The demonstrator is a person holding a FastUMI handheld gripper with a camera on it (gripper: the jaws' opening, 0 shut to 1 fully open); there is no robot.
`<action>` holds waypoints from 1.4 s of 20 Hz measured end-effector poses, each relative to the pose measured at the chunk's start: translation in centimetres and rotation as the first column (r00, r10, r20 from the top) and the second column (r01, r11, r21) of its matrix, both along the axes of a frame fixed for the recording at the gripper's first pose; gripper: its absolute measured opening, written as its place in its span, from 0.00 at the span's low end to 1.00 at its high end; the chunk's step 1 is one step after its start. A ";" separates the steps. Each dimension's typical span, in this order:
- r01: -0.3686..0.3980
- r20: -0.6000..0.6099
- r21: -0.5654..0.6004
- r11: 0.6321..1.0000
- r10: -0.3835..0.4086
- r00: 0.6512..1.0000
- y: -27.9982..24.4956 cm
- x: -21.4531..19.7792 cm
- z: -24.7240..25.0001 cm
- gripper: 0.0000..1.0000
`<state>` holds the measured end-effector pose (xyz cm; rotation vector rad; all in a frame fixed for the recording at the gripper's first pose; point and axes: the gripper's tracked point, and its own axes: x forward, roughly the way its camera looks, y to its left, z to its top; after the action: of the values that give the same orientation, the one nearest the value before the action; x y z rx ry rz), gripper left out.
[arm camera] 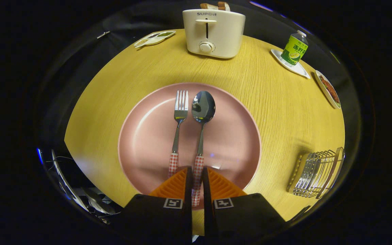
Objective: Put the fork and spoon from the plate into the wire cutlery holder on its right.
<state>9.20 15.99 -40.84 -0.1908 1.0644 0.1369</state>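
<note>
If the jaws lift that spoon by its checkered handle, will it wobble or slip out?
The spoon looks like shiny metal, so it should stay stiff. The gripper has its jaws closed on the handle's far end, with the bowl well beyond them, so the bowl end may droop or swing. The handle looks smooth, so it might slip a little.

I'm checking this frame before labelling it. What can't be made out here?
- Gripper view: whether the tongs press the spoon handle; its sides are hidden.
- Fork handle end, behind a finger.
- Wire cutlery holder inside, warped by the fisheye.
</note>
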 end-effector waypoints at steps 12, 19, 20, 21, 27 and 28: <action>0.013 -0.077 0.143 0.990 -0.002 0.997 -0.7 -2.2 5.4 0.09; -0.055 -0.089 0.141 0.988 0.068 0.994 -6.9 -6.4 12.1 0.09; -0.062 -0.092 0.138 0.988 0.075 0.993 -8.1 -7.1 13.2 0.09; -0.070 -0.100 0.134 0.989 0.083 0.991 -9.4 -7.8 14.3 0.10; -0.087 -0.170 0.041 0.995 0.093 0.981 -17.9 -9.7 17.7 0.09; -0.081 -0.195 0.037 0.996 0.086 0.977 -18.9 -9.9 17.7 0.09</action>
<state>-0.70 -2.89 -23.15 -0.1992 1.2505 0.2508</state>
